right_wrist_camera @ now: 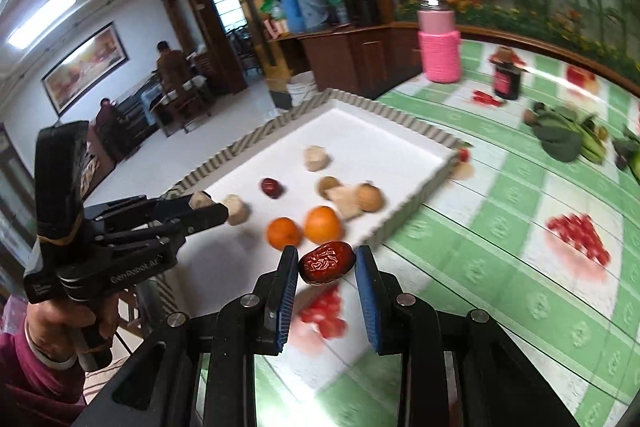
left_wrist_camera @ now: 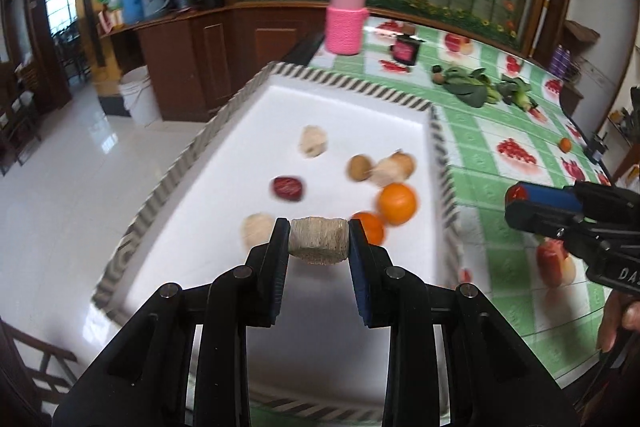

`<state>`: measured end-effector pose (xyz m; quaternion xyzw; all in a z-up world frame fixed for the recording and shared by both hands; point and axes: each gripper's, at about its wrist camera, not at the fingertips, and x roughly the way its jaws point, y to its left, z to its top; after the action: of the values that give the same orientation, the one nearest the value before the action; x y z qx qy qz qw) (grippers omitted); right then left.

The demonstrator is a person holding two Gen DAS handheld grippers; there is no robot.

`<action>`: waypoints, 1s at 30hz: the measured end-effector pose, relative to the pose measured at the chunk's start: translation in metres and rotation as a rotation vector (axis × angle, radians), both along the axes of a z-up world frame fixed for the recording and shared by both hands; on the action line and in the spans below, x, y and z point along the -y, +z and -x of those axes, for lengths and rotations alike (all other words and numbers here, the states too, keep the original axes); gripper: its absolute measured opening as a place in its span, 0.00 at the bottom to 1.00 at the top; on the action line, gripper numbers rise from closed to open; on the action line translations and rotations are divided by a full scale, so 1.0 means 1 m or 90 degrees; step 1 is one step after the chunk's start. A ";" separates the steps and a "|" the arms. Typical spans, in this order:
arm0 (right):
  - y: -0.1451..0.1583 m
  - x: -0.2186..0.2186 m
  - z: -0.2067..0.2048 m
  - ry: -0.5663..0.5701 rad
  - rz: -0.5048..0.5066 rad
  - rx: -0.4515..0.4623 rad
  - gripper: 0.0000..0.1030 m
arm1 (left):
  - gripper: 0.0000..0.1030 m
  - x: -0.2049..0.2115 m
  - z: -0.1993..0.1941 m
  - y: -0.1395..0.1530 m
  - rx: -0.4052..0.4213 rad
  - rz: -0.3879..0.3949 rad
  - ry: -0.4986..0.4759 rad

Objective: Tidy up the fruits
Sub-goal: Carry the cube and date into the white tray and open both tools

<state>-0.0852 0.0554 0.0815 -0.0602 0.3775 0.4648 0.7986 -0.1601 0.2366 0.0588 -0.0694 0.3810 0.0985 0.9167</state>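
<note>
My left gripper (left_wrist_camera: 319, 231) is shut on a pale fibrous chunk (left_wrist_camera: 318, 239) and holds it above the near part of the white tray (left_wrist_camera: 352, 111). In the tray lie two oranges (left_wrist_camera: 397, 203), a red date (left_wrist_camera: 287, 188), a brown round fruit (left_wrist_camera: 359, 167) and other pale chunks (left_wrist_camera: 313, 141). My right gripper (right_wrist_camera: 327, 261) is shut on a wrinkled red date (right_wrist_camera: 327, 261), held over the tray's near right corner. The left gripper also shows in the right wrist view (right_wrist_camera: 206, 203), with its chunk (right_wrist_camera: 199, 201) in its tips. The right gripper's tip shows in the left wrist view (left_wrist_camera: 540, 201).
The tray (right_wrist_camera: 360, 139) sits on a green checked tablecloth (right_wrist_camera: 500, 287) at the table's left edge. A pink-sleeved jar (left_wrist_camera: 346, 17), a dark small jar (left_wrist_camera: 406, 49), leafy greens (left_wrist_camera: 472, 87) and a small orange fruit (left_wrist_camera: 565, 145) are on the table beyond.
</note>
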 end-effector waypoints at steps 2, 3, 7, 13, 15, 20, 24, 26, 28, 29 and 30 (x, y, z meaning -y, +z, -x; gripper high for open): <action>0.000 -0.011 0.002 0.010 0.004 0.001 0.27 | 0.27 -0.005 0.005 -0.003 -0.002 0.003 0.003; 0.000 -0.016 0.004 0.016 0.005 0.000 0.27 | 0.27 -0.007 0.007 -0.005 -0.003 0.003 0.004; -0.004 -0.033 0.007 0.033 0.016 -0.003 0.27 | 0.27 -0.007 0.009 -0.011 -0.009 0.008 -0.002; -0.012 -0.049 0.006 0.050 0.031 -0.011 0.27 | 0.27 -0.005 0.006 -0.020 -0.022 0.003 -0.012; -0.013 -0.051 0.007 0.051 0.035 -0.013 0.27 | 0.27 -0.006 0.006 -0.022 -0.026 0.005 -0.014; -0.014 -0.056 0.010 0.061 0.045 -0.014 0.27 | 0.27 -0.011 0.005 -0.025 -0.031 0.005 -0.007; -0.018 -0.064 0.012 0.072 0.063 -0.012 0.27 | 0.27 -0.014 0.003 -0.028 -0.037 0.004 -0.002; -0.020 -0.068 0.012 0.078 0.065 -0.014 0.27 | 0.27 -0.015 0.003 -0.028 -0.037 0.004 0.000; -0.023 -0.072 0.013 0.086 0.074 -0.012 0.27 | 0.27 -0.017 0.003 -0.029 -0.038 0.004 0.004; -0.025 -0.076 0.014 0.090 0.082 -0.009 0.28 | 0.27 -0.018 0.002 -0.029 -0.039 0.004 0.005; -0.026 -0.078 0.015 0.093 0.088 -0.007 0.27 | 0.27 -0.018 0.002 -0.030 -0.040 0.003 0.006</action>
<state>-0.0997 0.1333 0.0556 -0.1400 0.4077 0.4947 0.7546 -0.1622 0.2549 0.0292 -0.0700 0.4099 0.1040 0.9035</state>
